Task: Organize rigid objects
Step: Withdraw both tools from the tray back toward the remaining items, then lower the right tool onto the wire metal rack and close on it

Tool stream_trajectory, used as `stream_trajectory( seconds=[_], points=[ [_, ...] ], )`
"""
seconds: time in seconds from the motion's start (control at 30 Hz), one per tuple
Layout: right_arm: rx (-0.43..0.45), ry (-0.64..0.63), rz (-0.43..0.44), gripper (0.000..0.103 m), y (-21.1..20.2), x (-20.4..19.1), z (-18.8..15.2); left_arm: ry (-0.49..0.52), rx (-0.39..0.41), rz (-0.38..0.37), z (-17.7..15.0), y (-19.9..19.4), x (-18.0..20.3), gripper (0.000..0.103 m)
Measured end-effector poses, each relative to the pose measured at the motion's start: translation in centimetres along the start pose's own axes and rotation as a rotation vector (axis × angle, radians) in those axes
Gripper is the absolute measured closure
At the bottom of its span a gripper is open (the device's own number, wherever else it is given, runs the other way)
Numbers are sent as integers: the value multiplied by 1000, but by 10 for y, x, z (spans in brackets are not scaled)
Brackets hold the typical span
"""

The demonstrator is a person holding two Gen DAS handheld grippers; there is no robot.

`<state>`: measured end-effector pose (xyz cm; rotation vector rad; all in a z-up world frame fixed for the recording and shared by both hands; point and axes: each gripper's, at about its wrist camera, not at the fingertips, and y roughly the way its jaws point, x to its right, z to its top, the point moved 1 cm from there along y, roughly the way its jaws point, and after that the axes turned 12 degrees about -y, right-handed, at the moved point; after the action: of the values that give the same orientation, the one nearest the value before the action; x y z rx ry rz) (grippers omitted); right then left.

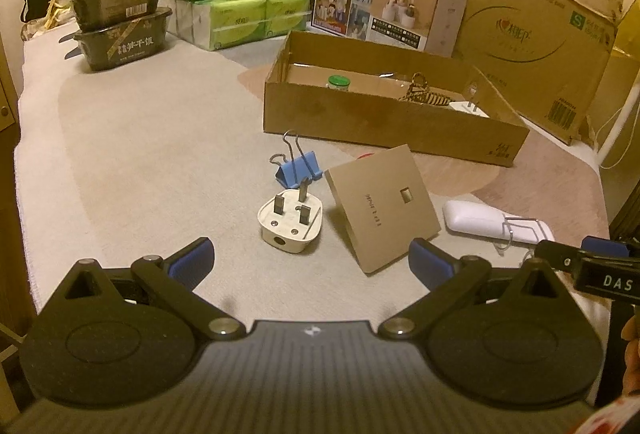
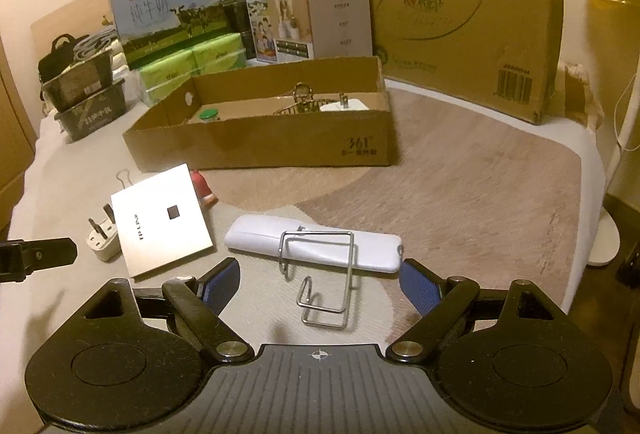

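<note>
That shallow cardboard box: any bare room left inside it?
Yes: the shoebox floor lies bare between the green-lidded jar and the striped clip. Its right end is crowded, the clip beside a white charger.

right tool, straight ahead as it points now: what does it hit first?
Most likely the bent wire rack, which lies between the open fingers of the right tool, low on the cloth. Behind it, and overlapping it in this view, is the white oblong device. Height is unclear, so the tool might pass over the wire.
</note>
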<state>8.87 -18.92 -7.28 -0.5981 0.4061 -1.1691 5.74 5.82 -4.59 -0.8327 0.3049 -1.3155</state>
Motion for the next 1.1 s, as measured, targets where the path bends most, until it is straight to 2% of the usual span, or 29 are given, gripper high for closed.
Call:
stream_trajectory(
  seconds=[0.5,0.8,0.97,1.1],
  points=[
    [-41,11,-27,19,37,-4,-1,0,-28,-5,6,29,-7,1],
    [-56,2,-49,35,50,-6,0,7,-36,-10,9,42,-8,1],
    [-65,-5,-52,48,54,-6,-1,10,-41,-10,10,48,-9,1],
    [-64,-13,-52,51,55,-8,-1,18,-45,-14,10,51,-11,1]
  ],
)
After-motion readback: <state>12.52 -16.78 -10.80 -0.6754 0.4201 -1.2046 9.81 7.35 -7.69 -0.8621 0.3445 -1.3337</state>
